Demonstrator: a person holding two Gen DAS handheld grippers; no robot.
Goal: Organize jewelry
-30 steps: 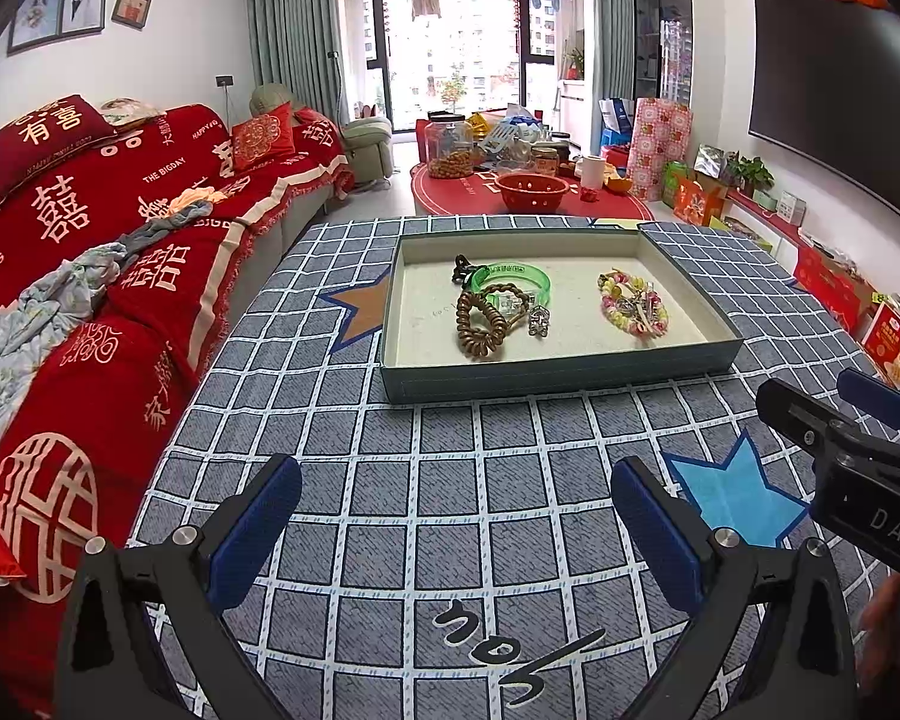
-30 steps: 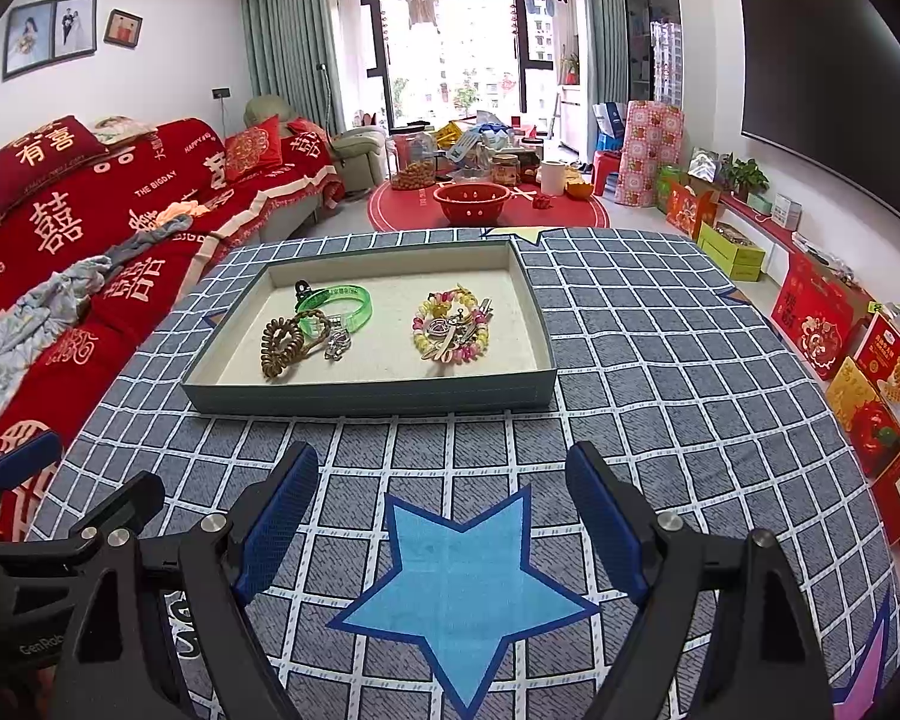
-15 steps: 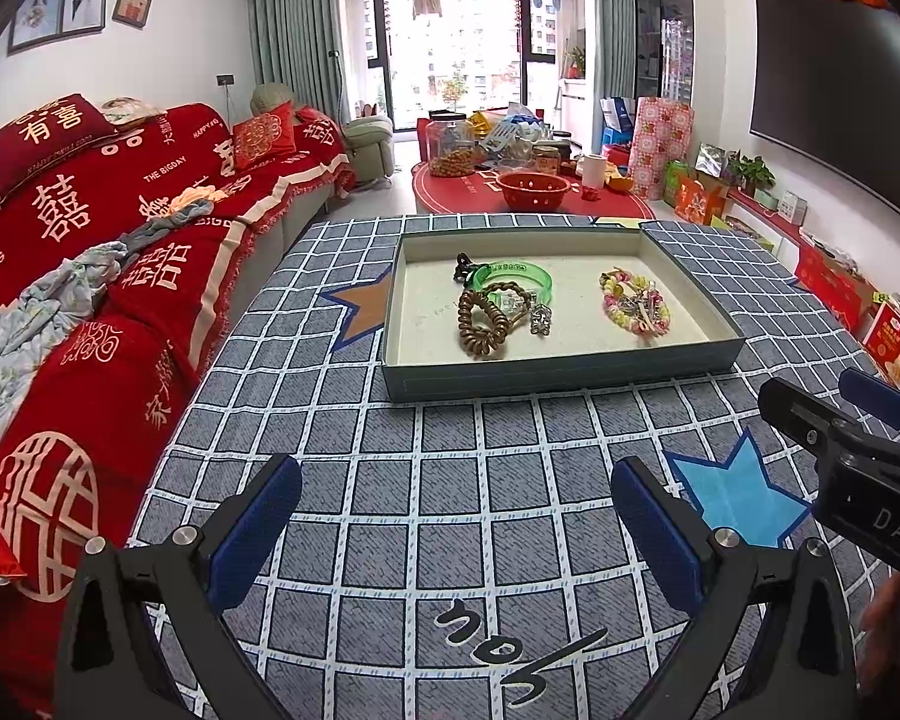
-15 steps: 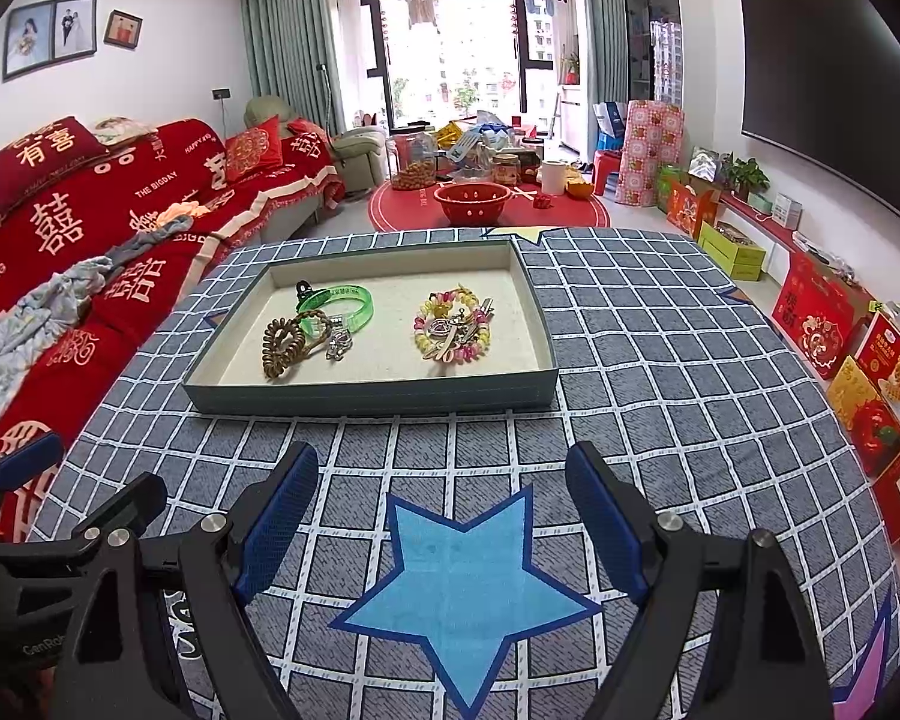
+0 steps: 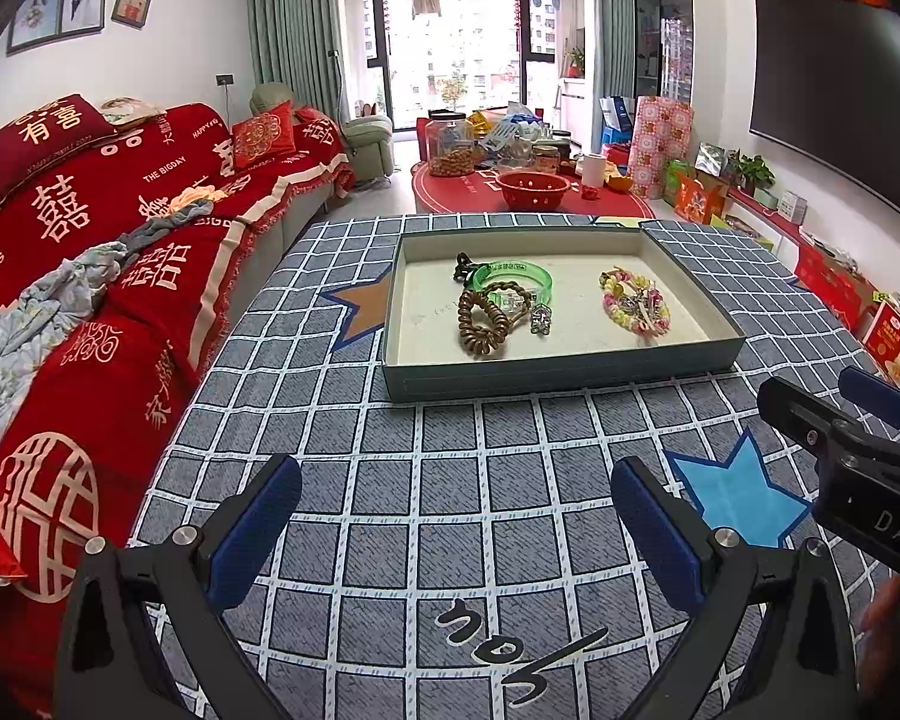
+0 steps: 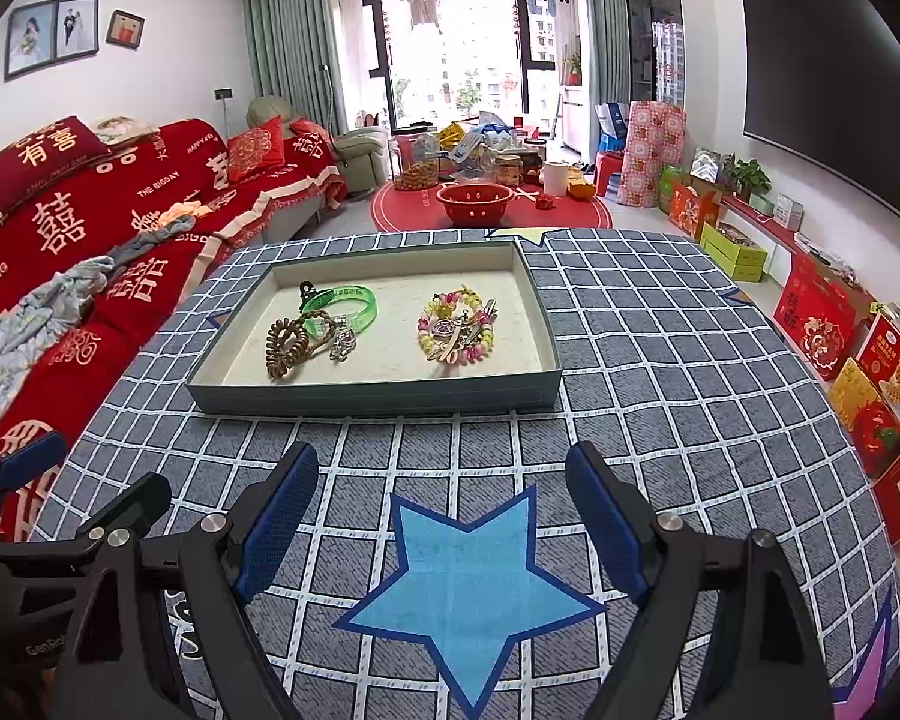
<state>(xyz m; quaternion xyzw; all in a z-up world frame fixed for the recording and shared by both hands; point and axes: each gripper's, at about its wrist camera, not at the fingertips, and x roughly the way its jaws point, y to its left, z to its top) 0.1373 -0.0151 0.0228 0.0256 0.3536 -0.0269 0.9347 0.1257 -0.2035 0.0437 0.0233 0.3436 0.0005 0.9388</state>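
While both grippers hang over the checked cloth [image 6: 660, 324] near the camera, the left gripper [image 5: 456, 516] and right gripper [image 6: 441, 504] stand with jaws apart and empty. Farther off sits the tray [image 6: 372, 396], holding a brown coil bracelet [image 6: 285, 345], green bangle [image 6: 345, 306] and, to the right, a pastel bead bracelet [image 6: 456, 330].

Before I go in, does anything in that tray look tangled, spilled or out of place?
Yes: in the tray the green bangle, brown coil bracelet and a silver charm lie overlapped in one clump. The pastel bead bracelet has metal pieces piled on it. Nothing has spilled outside.
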